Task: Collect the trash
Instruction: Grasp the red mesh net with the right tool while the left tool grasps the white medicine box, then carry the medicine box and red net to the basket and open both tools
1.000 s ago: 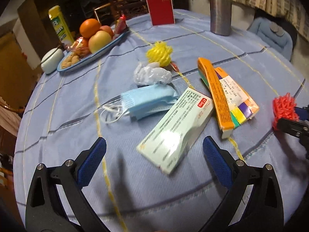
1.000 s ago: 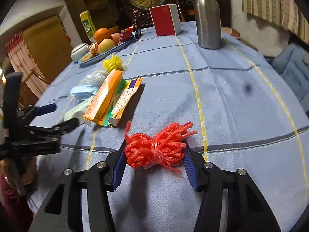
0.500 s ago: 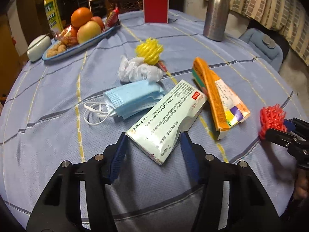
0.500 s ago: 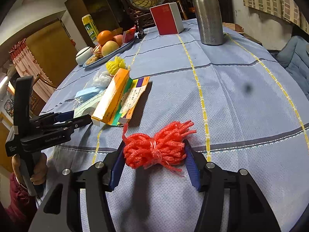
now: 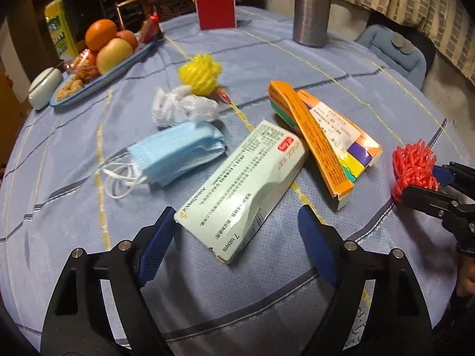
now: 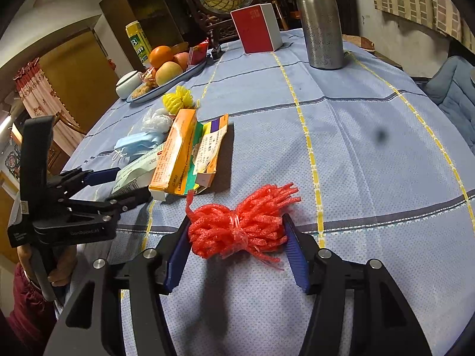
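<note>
My right gripper is shut on a red foam net bundle held just above the blue tablecloth; the bundle also shows in the left wrist view. My left gripper is open, its jaws either side of the near end of a pale green medicine box; the left blue pad touches the box corner, the right pad stands apart. An orange medicine box, a blue face mask, a crumpled clear plastic bag and a yellow foam net lie beyond.
A fruit tray with an orange and apples stands at the back left beside a white lidded dish. A red box and a steel bottle stand at the back. The table edge runs near the right gripper.
My left gripper closed in around the pale green box, then widened a little and moved closer to it. My right gripper stays shut on the red net bundle, barely moved.
</note>
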### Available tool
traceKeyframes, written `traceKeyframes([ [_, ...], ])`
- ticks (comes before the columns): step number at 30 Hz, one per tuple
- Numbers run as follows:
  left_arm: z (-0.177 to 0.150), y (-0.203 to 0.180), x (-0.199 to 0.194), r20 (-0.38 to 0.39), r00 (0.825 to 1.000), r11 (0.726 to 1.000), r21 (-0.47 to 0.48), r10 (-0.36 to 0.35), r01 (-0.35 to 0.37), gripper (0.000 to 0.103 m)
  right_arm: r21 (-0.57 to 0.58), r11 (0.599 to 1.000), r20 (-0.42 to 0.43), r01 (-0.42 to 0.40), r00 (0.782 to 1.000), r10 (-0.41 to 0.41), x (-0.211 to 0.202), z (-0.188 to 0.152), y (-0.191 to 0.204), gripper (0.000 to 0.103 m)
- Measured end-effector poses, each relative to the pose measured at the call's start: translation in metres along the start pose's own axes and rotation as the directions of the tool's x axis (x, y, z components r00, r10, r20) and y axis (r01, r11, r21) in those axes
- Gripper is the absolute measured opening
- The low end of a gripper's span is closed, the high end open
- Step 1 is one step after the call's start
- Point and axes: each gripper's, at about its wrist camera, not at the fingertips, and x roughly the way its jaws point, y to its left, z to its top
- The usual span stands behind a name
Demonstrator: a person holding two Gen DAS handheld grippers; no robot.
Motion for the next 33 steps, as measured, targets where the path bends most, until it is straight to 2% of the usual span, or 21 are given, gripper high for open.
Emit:
traceKeyframes([
  [2,0.001,0.005,-0.001,0.01,1.0,0.999,-0.032,-0.023,0.023,0.062,0.001,1.0,0.004,0.004,1.0,-0.004,-0.001,-0.001,0.0,0.057],
  [4,0.0,0.009,-0.004,0.028,0.999,0.998,-0.056,-0.039,0.04,0.056,0.005,1.0,0.011,0.007,1.0,-0.007,-0.002,-0.001,0.0,0.053],
  [8,-0.004,0.01,-0.018,0.085,0.996,0.997,-0.068,-0.035,0.041,0.055,-0.003,1.0,0.035,0.03,0.999,-0.03,-0.006,-0.003,0.003,0.05],
  [11,-0.008,0.01,-0.034,0.129,0.989,0.991,-0.103,-0.068,0.082,0.055,-0.017,0.997,0.056,0.077,0.996,-0.075,-0.014,-0.005,0.005,0.049],
  [14,-0.014,0.01,-0.06,0.183,0.979,0.985,-0.135,-0.084,0.11,0.055,-0.011,0.998,0.087,0.058,0.995,-0.057,-0.033,-0.007,0.003,0.049],
  [18,-0.016,0.007,-0.089,0.246,0.964,0.98,-0.144,-0.101,0.139,0.055,0.001,0.996,0.163,0.091,0.982,-0.09,-0.069,-0.01,-0.005,0.049],
  [25,-0.018,-0.024,-0.114,0.29,0.948,0.981,-0.098,-0.131,0.166,0.055,0.062,0.987,0.237,0.147,0.959,-0.157,-0.119,-0.028,-0.033,0.049],
  [33,-0.027,-0.085,-0.127,0.301,0.929,0.974,-0.005,-0.216,0.228,0.055,0.146,0.958,0.284,0.248,0.917,-0.281,-0.182,-0.077,-0.076,0.05],
])
